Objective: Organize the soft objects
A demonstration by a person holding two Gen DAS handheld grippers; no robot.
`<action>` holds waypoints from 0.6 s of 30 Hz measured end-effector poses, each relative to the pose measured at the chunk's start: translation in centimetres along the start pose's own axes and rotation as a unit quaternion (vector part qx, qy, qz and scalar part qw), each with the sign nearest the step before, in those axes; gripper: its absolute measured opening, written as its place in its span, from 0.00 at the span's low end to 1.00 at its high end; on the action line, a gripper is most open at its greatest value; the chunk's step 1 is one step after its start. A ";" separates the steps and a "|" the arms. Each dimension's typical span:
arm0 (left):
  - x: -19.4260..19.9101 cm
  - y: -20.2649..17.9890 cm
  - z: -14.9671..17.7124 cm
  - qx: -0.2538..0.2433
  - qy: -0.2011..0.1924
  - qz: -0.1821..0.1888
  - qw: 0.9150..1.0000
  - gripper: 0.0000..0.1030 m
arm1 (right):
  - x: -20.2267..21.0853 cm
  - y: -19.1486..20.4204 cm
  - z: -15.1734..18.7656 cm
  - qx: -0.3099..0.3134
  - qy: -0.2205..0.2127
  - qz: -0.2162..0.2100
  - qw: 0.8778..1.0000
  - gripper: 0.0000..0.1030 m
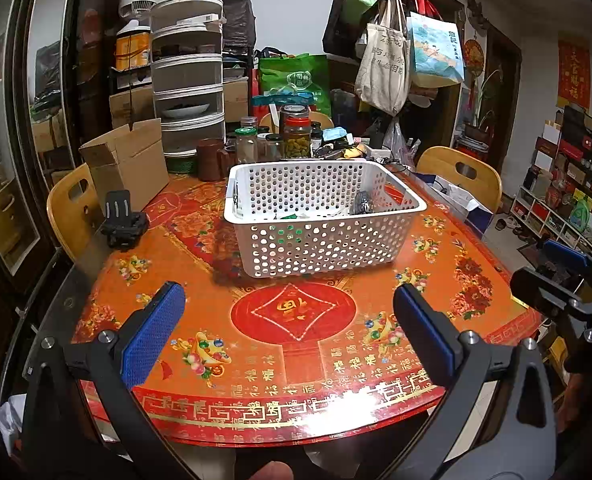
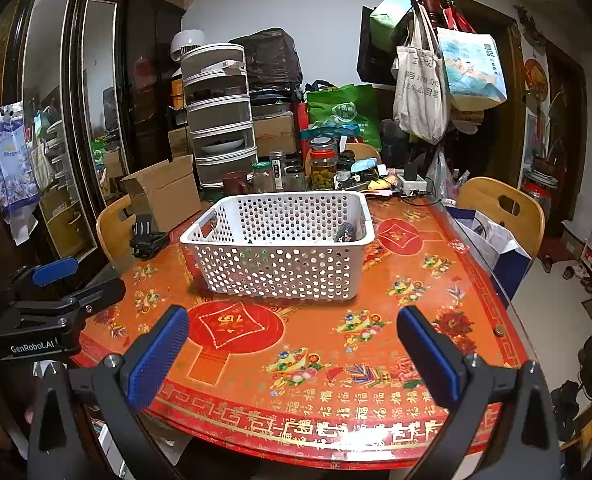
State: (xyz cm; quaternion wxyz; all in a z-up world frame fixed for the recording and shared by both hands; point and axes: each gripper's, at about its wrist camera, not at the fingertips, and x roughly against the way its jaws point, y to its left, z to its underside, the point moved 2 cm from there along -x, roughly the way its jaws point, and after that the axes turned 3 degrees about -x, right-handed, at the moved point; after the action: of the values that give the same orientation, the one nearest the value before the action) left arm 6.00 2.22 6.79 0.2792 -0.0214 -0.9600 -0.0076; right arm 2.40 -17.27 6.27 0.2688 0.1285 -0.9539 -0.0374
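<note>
A round surface (image 1: 296,360) under a red and orange festive cloth fills both wrist views, its near rim ringed with gold Chinese characters, the character for good fortune repeated along it; the room behind is crowded with a stacked food-cover tower (image 1: 188,76), a coat stand hung with tote bags (image 1: 387,60), a green shopping bag (image 1: 296,76) and an open cardboard box (image 1: 128,164); a white perforated basket (image 1: 319,216) sits at the centre of the surface, its long axis running roughly across the left wrist view and skewed in the right wrist view, with jars (image 1: 296,132) ranged behind it. Inside the basket lie a dark bundled item (image 1: 363,202) against the right end and some pale and green pieces along the floor; what they are made of cannot be told from here, and no loose soft thing shows on the open cloth. The left gripper (image 1: 290,320) and the right gripper (image 2: 294,340) both hang above the near edge with jaws spread wide and nothing between the blue pads; the basket lies straight ahead of each and well apart, marginally more centred for the left, so either hand could reach it, and the sorting looks largely done or paused. A small black mount (image 1: 122,222) stands at the left of the basket; the left gripper's body, seen from the right wrist, bears the legible label "GenRobot.AI" (image 2: 32,347); a red wall scroll (image 1: 573,72) carries gold characters too small to read with confidence.
</note>
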 end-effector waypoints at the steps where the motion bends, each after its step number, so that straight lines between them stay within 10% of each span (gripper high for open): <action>1: 0.0 0.0 0.1 0.001 0.000 0.000 1.000 1.00 | 0.0 0.0 0.0 0.000 0.000 0.000 1.000 1.00; 18: -0.1 0.0 0.1 -0.001 0.002 0.000 1.000 1.00 | 0.1 0.2 0.1 0.001 0.000 -0.001 1.000 1.00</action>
State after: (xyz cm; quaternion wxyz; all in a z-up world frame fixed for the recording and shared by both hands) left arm 5.99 2.22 6.65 0.2812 -0.0220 -0.9594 -0.0080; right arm 2.20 -17.08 6.29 0.2685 0.1302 -0.9537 -0.0363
